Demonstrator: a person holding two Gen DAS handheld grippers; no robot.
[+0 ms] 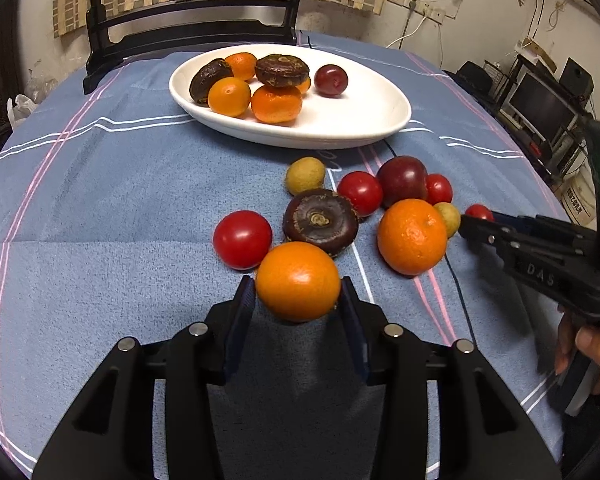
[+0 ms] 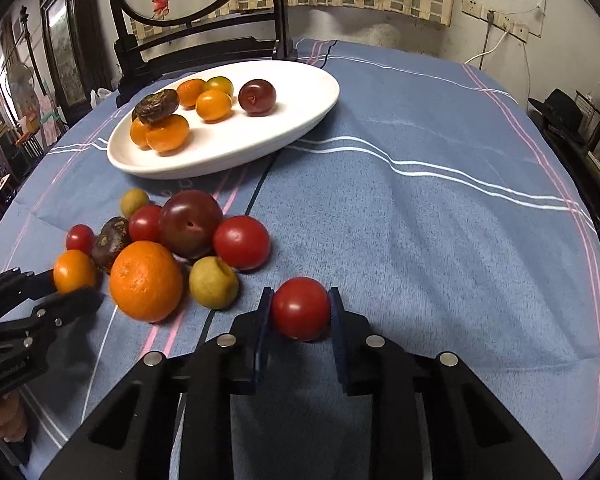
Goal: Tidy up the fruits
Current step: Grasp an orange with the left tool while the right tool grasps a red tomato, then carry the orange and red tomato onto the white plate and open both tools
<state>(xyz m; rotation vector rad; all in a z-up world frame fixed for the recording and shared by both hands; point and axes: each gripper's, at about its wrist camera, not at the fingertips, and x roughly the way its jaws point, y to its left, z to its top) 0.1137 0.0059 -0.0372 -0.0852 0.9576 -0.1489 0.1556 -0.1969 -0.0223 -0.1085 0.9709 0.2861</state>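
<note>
My left gripper [image 1: 298, 292] is shut on a small orange [image 1: 298, 280], just above the blue cloth; it also shows in the right wrist view [image 2: 74, 272]. My right gripper [image 2: 300, 308] is shut on a red tomato [image 2: 300, 308], seen in the left wrist view [image 1: 478, 212] at the right. Between them lies a loose pile: a big orange [image 1: 412, 236], a dark water chestnut [image 1: 320, 220], a plum [image 1: 402, 180], tomatoes [image 1: 242, 238] and longans [image 1: 305, 175]. A white plate [image 1: 360, 120] behind holds several oranges, two chestnuts and a plum [image 1: 331, 79].
A dark wooden screen stand [image 1: 188, 36] stands at the table's far edge behind the plate. The blue striped cloth [image 2: 440, 240] covers the round table. A hat and shelves with electronics stand off the table at the right.
</note>
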